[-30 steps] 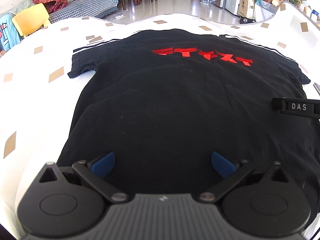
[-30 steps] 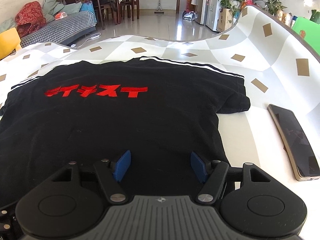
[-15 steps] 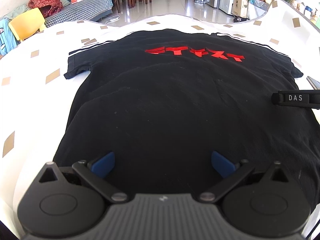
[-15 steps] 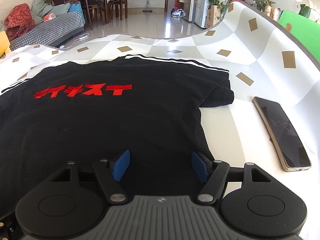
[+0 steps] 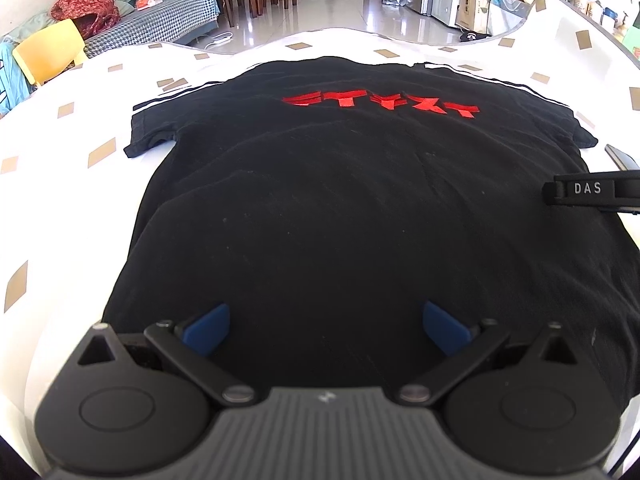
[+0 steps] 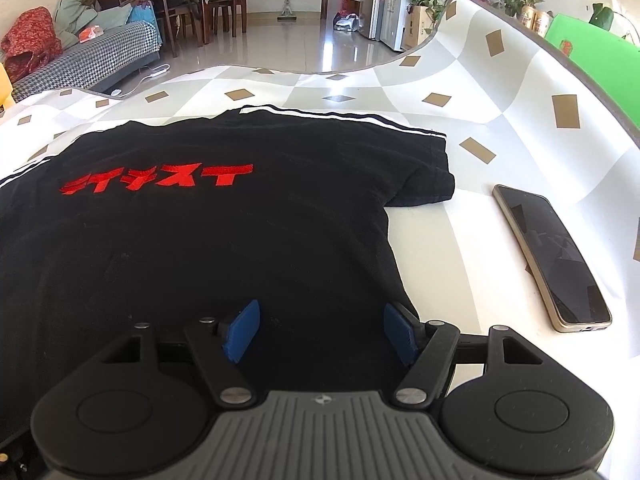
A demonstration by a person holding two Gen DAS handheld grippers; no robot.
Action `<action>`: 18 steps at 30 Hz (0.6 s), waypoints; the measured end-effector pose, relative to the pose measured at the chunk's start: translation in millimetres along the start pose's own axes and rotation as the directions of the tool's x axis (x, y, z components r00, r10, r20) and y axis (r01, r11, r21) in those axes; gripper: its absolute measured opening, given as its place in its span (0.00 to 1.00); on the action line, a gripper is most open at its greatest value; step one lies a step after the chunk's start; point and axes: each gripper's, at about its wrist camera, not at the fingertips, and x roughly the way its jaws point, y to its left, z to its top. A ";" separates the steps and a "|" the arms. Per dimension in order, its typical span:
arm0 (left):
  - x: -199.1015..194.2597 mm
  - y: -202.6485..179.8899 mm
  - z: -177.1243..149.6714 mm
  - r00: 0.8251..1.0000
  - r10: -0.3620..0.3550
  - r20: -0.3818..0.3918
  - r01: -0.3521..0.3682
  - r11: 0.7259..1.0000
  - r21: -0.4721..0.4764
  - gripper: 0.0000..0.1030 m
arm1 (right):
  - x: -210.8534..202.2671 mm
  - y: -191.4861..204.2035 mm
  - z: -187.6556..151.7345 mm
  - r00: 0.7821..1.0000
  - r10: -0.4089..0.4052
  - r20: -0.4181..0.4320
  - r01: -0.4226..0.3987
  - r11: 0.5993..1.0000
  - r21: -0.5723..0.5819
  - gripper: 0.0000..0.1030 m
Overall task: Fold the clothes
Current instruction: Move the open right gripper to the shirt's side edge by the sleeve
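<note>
- Behind the table, a bright living room is showing: a glossy tiled floor, a sofa with a houndstooth cover, wooden chairs, a white fridge and green plants.
- 1 black T-shirt is lying flat on the table, spread wide, with both short sleeves out to the sides.
- Its hem is sitting closest to both cameras, and its collar end is pointing to the far side.
- 1 line of red lettering is running across the chest, and thin white stripes are running along the shoulders.
- Some small pale lint is showing on the dark cloth, and soft wrinkles are crossing the middle.
- A white cloth with grey checks and brown rectangles is covering the table, and its far right part is curving upward.
- 1 phone with a dark screen is lying face up on the table, just beside the right sleeve but apart from it.
- 2 grippers are hovering over the hem: the left gripper is standing with its jaws wide apart and grasping nothing.
- The right gripper is also released, its blue pads apart above the right edge of the T-shirt.
</note>
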 end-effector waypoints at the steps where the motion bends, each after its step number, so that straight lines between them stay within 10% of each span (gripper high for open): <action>1: -0.3 -0.3 -0.3 1.000 -0.001 0.000 0.001 1.000 0.001 1.00 | -0.2 0.0 -0.1 1.000 0.000 -0.001 0.000 1.000 0.000 0.65; 18: -4.2 -2.6 -3.5 1.000 -0.010 -0.025 0.010 1.000 0.009 1.00 | -4.6 0.1 -0.2 0.999 -0.002 -0.042 0.002 1.000 0.010 0.67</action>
